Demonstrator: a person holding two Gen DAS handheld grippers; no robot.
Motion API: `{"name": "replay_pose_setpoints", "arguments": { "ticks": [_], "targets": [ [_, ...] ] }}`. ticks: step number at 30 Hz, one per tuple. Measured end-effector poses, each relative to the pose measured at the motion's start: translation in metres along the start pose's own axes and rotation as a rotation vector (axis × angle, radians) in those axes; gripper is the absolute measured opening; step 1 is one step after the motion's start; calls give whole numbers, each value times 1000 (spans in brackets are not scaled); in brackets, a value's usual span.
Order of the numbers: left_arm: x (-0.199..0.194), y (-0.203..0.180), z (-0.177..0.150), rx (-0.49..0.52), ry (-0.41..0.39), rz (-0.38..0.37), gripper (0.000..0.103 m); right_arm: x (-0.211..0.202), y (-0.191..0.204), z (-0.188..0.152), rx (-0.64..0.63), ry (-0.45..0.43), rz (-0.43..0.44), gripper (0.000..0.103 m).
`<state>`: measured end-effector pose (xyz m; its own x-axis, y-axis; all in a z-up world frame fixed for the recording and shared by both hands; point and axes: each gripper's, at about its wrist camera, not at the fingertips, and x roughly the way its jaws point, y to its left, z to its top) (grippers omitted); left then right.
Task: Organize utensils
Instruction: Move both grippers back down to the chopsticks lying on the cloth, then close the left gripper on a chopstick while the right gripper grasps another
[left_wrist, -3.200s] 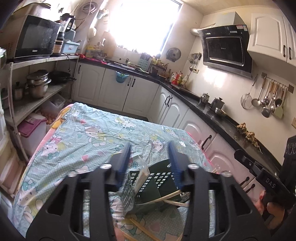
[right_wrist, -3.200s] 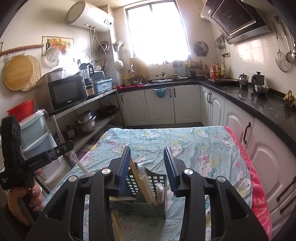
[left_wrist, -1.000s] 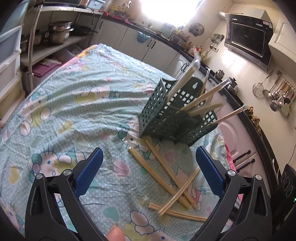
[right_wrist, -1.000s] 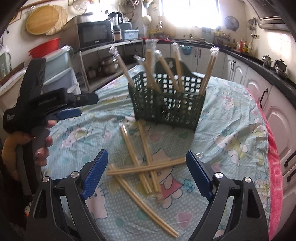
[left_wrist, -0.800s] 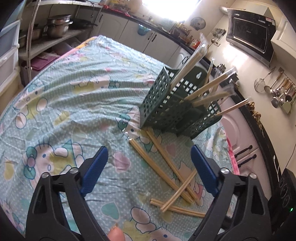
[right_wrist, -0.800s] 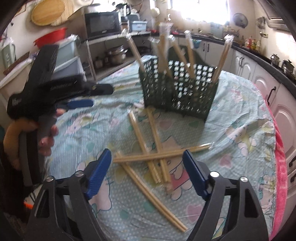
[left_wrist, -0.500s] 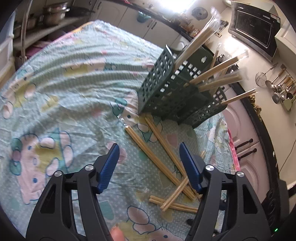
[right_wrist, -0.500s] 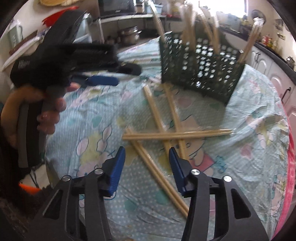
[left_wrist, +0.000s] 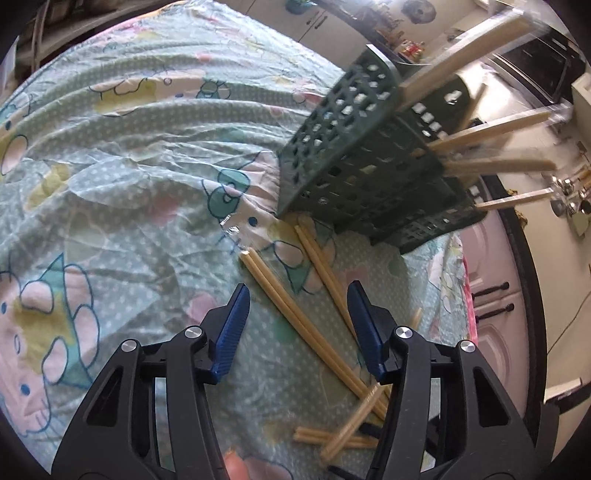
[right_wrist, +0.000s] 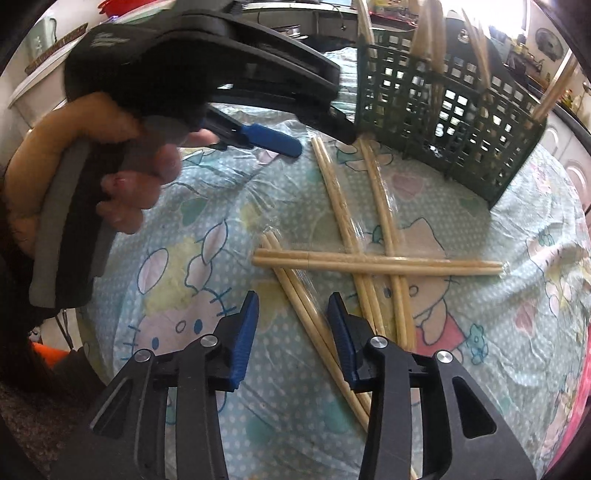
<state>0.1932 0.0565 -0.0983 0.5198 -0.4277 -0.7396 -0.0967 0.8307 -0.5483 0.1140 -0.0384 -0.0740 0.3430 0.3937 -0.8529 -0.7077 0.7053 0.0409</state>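
Both grippers point steeply down, jaws closing — the left gripper (left_wrist: 297, 314), gripped by a hand (right_wrist: 92, 177), and the right gripper (right_wrist: 291, 317) apparently clamp nothing yet.

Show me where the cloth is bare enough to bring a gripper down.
Bare: the wide cloth left of the green basket, and the patch right of the crossing pair. Crowded: the loose chopstick pile in front of the basket.

light: bright daylight, glare top | blur: basket (left_wrist: 369, 166) smeared | edges: fisheye-bent, dark corners
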Motion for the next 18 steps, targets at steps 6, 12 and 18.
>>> {"name": "replay_pose_setpoints", "arguments": {
  "ticks": [6,12,18],
  "targets": [
    [6,9,11,-34,6,6,42,8,4,8,-42,17,4,35],
    [11,11,18,-31,6,41,33,17,7,18,-67,33,17,34],
    [14,20,26,-54,14,76,13,24,10,24,-75,44,29,33]
  ]
}}
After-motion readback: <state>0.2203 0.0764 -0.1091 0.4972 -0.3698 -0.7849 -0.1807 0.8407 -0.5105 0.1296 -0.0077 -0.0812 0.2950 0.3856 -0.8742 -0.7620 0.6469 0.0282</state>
